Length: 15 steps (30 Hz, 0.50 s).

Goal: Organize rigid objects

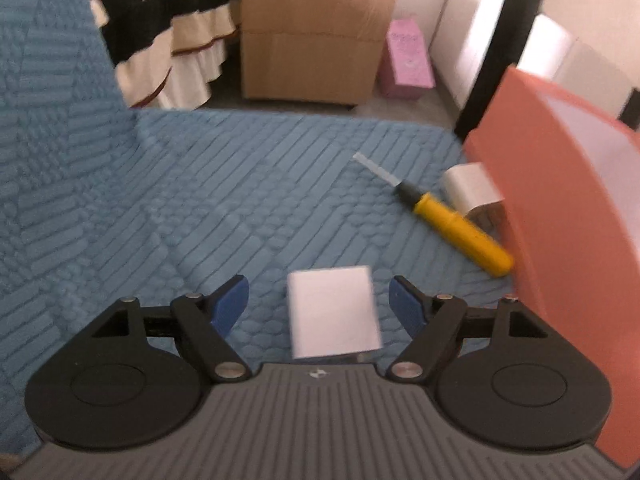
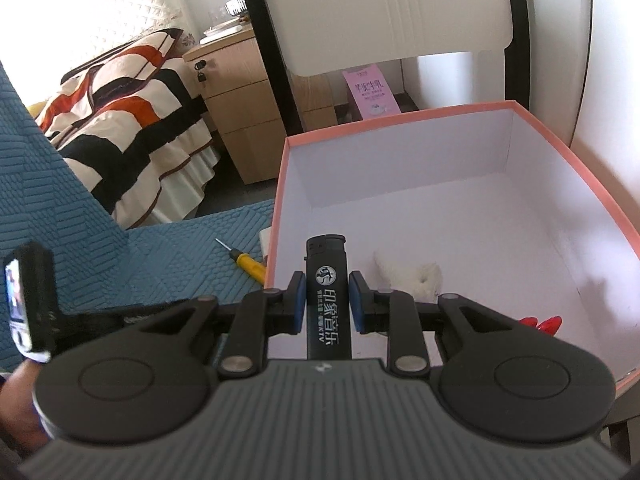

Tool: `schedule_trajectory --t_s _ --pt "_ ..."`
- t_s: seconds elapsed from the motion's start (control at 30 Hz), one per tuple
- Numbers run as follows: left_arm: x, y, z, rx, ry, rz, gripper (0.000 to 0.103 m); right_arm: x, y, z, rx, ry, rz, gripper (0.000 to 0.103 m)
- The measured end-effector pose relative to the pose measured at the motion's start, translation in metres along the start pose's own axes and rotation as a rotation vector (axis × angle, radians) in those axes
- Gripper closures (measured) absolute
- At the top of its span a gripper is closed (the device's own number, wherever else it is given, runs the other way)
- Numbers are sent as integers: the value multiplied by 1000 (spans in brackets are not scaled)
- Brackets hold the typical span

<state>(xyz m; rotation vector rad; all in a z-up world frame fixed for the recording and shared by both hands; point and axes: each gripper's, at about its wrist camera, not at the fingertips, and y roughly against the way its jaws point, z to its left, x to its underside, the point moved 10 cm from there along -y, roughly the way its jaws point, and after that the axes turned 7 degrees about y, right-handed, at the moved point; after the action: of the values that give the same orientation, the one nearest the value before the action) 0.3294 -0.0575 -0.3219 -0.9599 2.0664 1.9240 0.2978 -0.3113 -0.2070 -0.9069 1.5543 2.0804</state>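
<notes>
Left tool point(image 1: 319, 300) — jaws spread wide, blue pads well apart, nothing pressed between them. A small white block point(image 1: 334, 312) lies on the blue quilted cover point(image 1: 200, 200) directly between the two pads, clear of both; its near end runs under the tool's body, so whether anything touches there cannot be told. The view is motion-blurred.

Ahead and to the right of the left tool: a screwdriver point(image 1: 460, 226) with a yellow handle and black collar, lying flat, blade pointing away and left. Its handle end sits against the wall of the pink box point(image 1: 532, 184). Just beyond the handle, a silver-white roll of tape point(image 1: 472, 188), also hard against the box wall.

Right tool point(image 2: 327, 300) — clamped on a black lighter point(image 2: 328, 300); both blue pads press its sides. The lighter points forward along the fingers, its metal top sticking out past the pads, white print on its face. It hangs over the open box, just inside the near left corner.

Box interior is white. Beyond the right tool's tips, a white fluffy thing point(image 2: 416, 278) rests on the box floor; to the right, partly behind the tool's arm, something small and red point(image 2: 540, 324) — too hidden to name.

To the left of the right tool, outside the box, the screwdriver's tip and part of the handle show on the cover.
</notes>
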Motion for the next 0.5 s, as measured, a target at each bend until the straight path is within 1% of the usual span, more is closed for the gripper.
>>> schedule_trajectory --t_s 0.1,0.2,0.3,0.33,0.4,0.43,0.5 --pt "6 -5 4 5 26 34 22 2 -1 0 -3 0 4 77" --pt "12 -12 4 36 56 86 23 3 -3 0 -1 -1 9 77" --pt "14 -17 5 9 42 81 25 4 -5 -1 2 -1 16 77" --pt "14 -17 4 6 34 74 27 3 -5 -1 0 1 17 77" --pt "13 -17 0 10 15 64 37 4 -4 -2 4 0 16 77" --pt "13 -16 -2 12 11 61 45 2 -5 -3 7 -2 16 77" --pt "13 -14 -2 5 10 63 46 3 -4 -5 13 -7 15 77"
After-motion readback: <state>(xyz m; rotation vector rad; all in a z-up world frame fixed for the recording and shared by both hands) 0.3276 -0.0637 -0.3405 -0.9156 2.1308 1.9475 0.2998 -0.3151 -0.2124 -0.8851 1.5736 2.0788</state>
